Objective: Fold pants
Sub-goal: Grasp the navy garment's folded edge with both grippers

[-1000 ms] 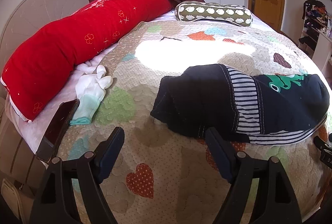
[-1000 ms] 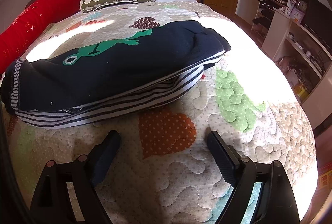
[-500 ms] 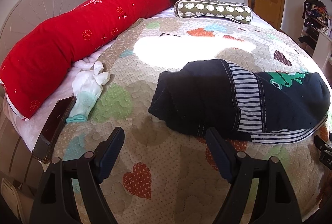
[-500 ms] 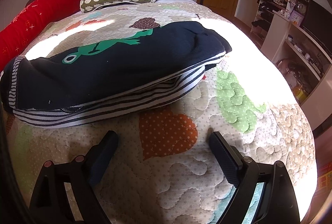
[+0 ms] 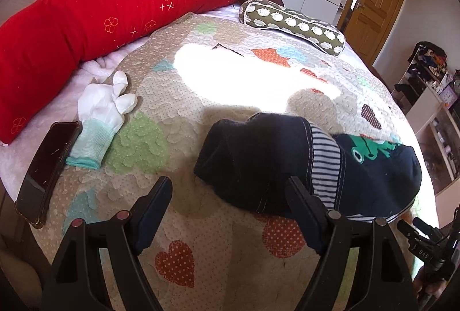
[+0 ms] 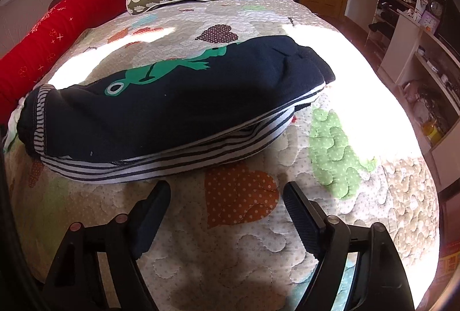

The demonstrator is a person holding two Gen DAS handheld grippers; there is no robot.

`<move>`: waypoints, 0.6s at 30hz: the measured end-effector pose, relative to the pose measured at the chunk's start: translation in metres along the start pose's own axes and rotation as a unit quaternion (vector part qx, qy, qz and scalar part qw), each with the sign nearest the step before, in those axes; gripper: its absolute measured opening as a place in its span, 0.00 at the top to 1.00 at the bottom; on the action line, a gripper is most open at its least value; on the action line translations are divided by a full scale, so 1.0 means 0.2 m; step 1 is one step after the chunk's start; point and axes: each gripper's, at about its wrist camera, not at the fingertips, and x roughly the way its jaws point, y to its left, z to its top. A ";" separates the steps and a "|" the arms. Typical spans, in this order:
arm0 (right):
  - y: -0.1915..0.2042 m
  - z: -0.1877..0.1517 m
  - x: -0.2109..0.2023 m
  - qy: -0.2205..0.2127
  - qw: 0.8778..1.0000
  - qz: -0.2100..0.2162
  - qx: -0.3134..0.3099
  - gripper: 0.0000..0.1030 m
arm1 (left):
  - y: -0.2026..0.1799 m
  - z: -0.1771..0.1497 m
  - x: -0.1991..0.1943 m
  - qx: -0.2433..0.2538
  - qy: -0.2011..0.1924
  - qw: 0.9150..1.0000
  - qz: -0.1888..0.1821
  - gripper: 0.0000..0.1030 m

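The navy pants (image 5: pixel 287 164) with a green frog print and striped lining lie folded in a bundle on the quilted bedspread (image 5: pixel 184 196). They also show in the right wrist view (image 6: pixel 178 106). My left gripper (image 5: pixel 228 196) is open and empty, just in front of the bundle's dark left end. My right gripper (image 6: pixel 227 197) is open and empty, just in front of the bundle's striped edge, over an orange heart patch (image 6: pixel 238 193).
A white glove (image 5: pixel 100 115) and a dark phone (image 5: pixel 47 170) lie at the bed's left side. A long red bolster (image 5: pixel 100 20) and a patterned green roll pillow (image 5: pixel 293 23) lie at the far end. Shelves (image 6: pixel 417 57) stand to the right.
Both grippers have shifted slightly; the left view has turned a little rightward and closer to the pants. The pants have not moved.
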 end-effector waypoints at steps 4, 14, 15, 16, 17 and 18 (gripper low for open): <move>-0.05 0.08 -0.02 -0.003 0.995 0.088 0.042 0.30 | 0.01 0.07 0.07 -0.037 0.034 0.997 -0.056 0.22; -0.16 0.25 0.14 0.031 0.981 0.135 0.135 0.39 | -0.04 0.11 0.32 -0.049 0.112 0.988 -0.091 0.31; -0.16 0.26 0.15 0.038 0.981 0.129 0.138 0.39 | -0.06 0.11 0.34 -0.039 0.118 0.988 -0.096 0.51; -0.17 0.26 0.17 0.044 0.981 0.121 0.142 0.43 | -0.08 0.11 0.36 -0.028 0.127 0.987 -0.095 0.59; -0.17 0.27 0.19 0.049 0.981 0.116 0.146 0.56 | -0.09 0.11 0.37 -0.021 0.132 0.987 -0.093 0.67; -0.18 0.27 0.21 0.056 0.981 0.113 0.150 0.66 | -0.10 0.11 0.37 -0.017 0.131 0.987 -0.095 0.73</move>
